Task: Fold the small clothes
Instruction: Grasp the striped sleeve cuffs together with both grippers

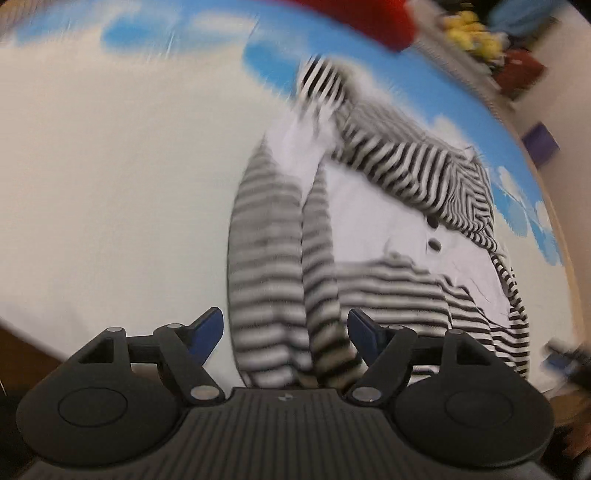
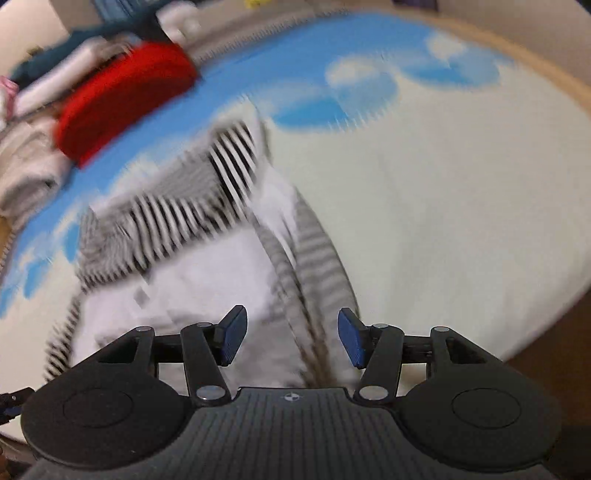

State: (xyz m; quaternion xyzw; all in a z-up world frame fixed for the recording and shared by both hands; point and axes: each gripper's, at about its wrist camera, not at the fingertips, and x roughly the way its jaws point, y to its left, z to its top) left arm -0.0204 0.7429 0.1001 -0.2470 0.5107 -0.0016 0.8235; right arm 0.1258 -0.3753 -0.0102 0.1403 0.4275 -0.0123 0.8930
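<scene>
A small black-and-white striped garment (image 1: 399,162) with a white front panel and dark buttons (image 1: 434,243) lies crumpled on the cloud-print sheet (image 1: 110,184). In the left wrist view, my left gripper (image 1: 286,332) is open. Two blurred striped folds (image 1: 266,266) rise between its blue pads (image 1: 208,332), which stand apart from the cloth. In the right wrist view, the same garment (image 2: 177,214) spreads to the left, and a striped fold (image 2: 314,266) runs down between the pads. My right gripper (image 2: 291,339) is open and does not press on the cloth. Both views are motion-blurred.
A red folded cloth (image 2: 125,99) sits at the far edge of the sheet, with a pile of pale and dark clothes (image 2: 29,173) beside it. Yellow items (image 1: 472,29) lie beyond the bed. The bed's wooden edge (image 2: 554,81) curves along the right.
</scene>
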